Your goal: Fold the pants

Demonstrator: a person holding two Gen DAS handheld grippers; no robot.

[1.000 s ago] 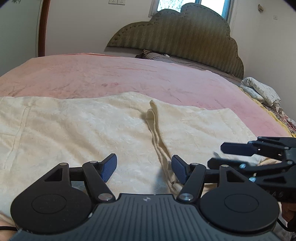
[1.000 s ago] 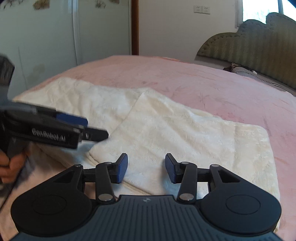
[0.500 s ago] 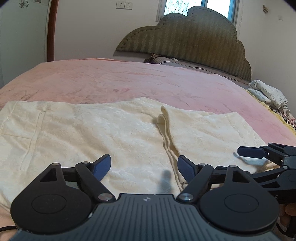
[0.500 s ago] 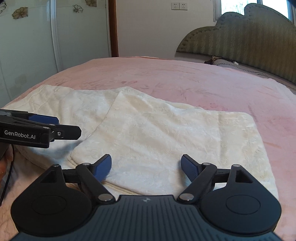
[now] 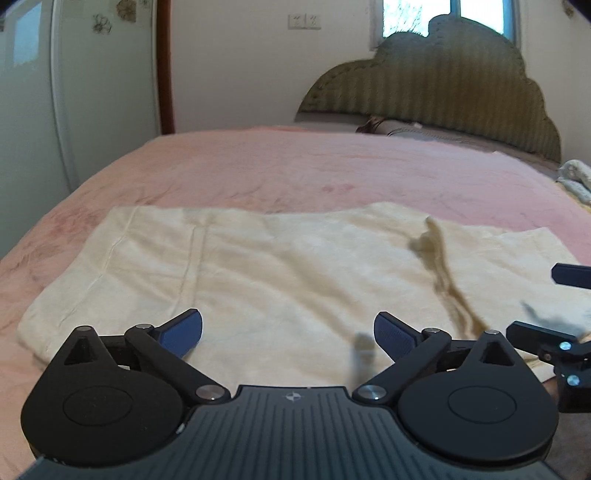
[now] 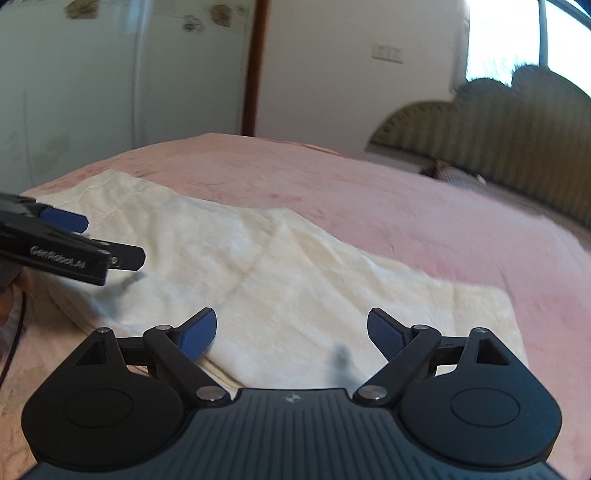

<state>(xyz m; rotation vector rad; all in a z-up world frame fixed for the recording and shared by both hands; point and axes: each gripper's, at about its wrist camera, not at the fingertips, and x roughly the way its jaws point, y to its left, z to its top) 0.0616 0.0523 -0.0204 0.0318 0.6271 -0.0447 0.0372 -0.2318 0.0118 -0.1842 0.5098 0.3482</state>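
Cream pants (image 5: 280, 273) lie flat on the pink bed, with one end folded over; the folded edge makes a raised ridge (image 5: 439, 266) at the right. They also show in the right wrist view (image 6: 295, 280). My left gripper (image 5: 288, 332) is open and empty, just above the near edge of the pants. My right gripper (image 6: 291, 330) is open and empty over the folded part. The right gripper's fingers (image 5: 569, 275) show at the right edge of the left wrist view. The left gripper's fingers (image 6: 122, 258) show at the left of the right wrist view.
The pink bedspread (image 5: 332, 173) stretches back to a green padded headboard (image 5: 443, 96). White wardrobe doors (image 5: 74, 92) stand at the left. A folded patterned cloth (image 5: 576, 181) lies at the bed's right edge. A window (image 6: 517, 33) is behind the headboard.
Both grippers have opened wider and let go of the cloth. Both have pulled back and swung left, so more of the left end of the pants shows.
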